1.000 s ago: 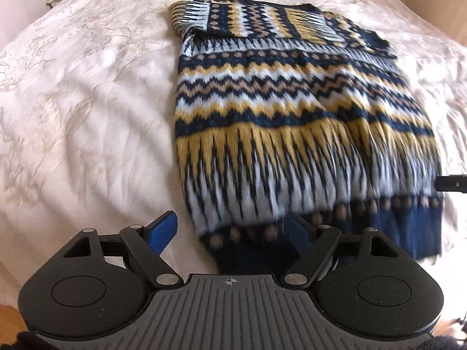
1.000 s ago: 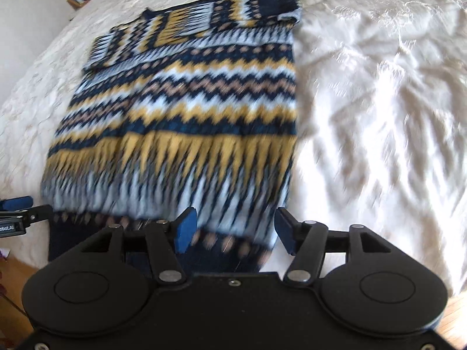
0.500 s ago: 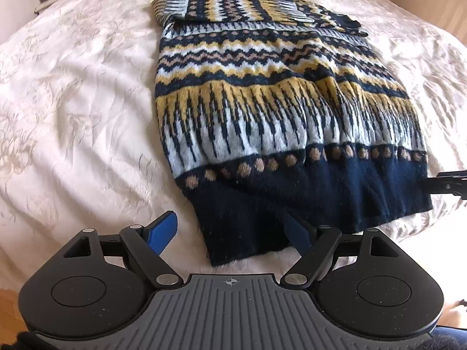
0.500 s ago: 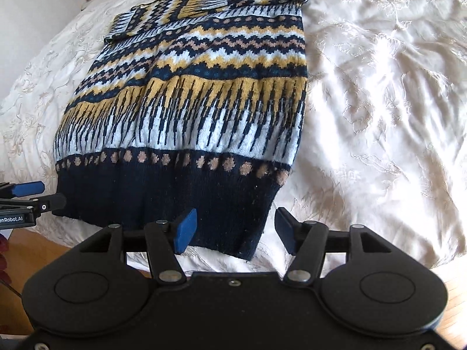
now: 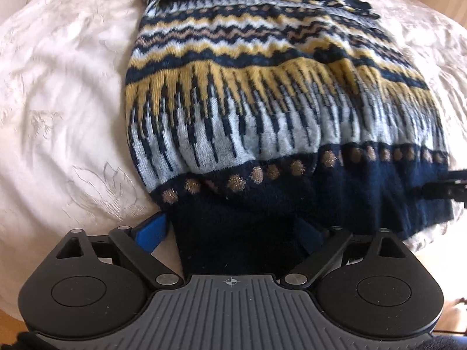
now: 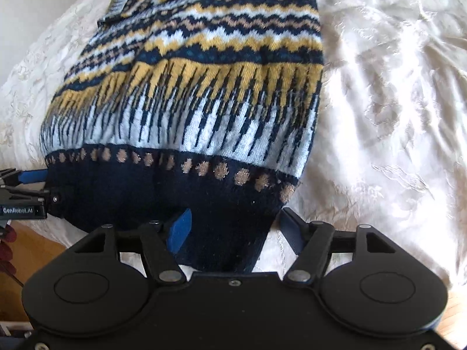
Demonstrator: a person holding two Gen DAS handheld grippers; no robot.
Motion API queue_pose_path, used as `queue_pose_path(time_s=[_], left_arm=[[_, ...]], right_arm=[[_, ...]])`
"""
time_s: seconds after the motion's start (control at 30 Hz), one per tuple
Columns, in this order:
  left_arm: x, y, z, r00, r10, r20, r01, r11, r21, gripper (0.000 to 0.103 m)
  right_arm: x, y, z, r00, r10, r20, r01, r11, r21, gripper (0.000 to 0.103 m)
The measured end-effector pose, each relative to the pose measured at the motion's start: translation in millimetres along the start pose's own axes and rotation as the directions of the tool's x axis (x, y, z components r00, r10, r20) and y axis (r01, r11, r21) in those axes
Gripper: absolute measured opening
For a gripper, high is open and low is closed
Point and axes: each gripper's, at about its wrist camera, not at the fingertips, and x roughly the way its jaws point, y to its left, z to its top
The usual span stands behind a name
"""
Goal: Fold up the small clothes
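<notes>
patterned knit sweater flat on white bedspread, navy hem nearest | left gripper, right gripper jaws opening, hem corners between, unpinched | bite both corners evenly, lift together

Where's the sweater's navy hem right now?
At the near edge of the white bedspread: the sweater's navy hem has its corners between the opening left gripper and right gripper fingers.

A bed with a creased, embroidered cream cover filled the sunlit room; wood floor showed beside it.
</notes>
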Motion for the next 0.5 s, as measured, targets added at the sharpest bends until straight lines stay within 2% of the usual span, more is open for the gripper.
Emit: queue_pose_path(time_s=[0.27, 0.33, 0.5], left_arm=[[16, 6, 7, 0.999, -0.012, -0.031, 0.011, 0.999, -0.054, 0.102], [17, 4, 8, 1.0, 0.008, -0.029, -0.01, 0.998, -0.061, 0.102], [16, -2, 1, 0.998, 0.049, 0.033, -0.046, 0.996, -0.076, 0.103]], right_arm=[[16, -9, 11, 0.998, 0.05, -0.035, -0.049, 0.998, 0.03, 0.078], [19, -10, 12, 0.997, 0.067, -0.04, -0.066, 0.997, 0.03, 0.082], [23, -15, 12, 0.993, 0.11, -0.039, -0.108, 0.993, 0.052, 0.086]])
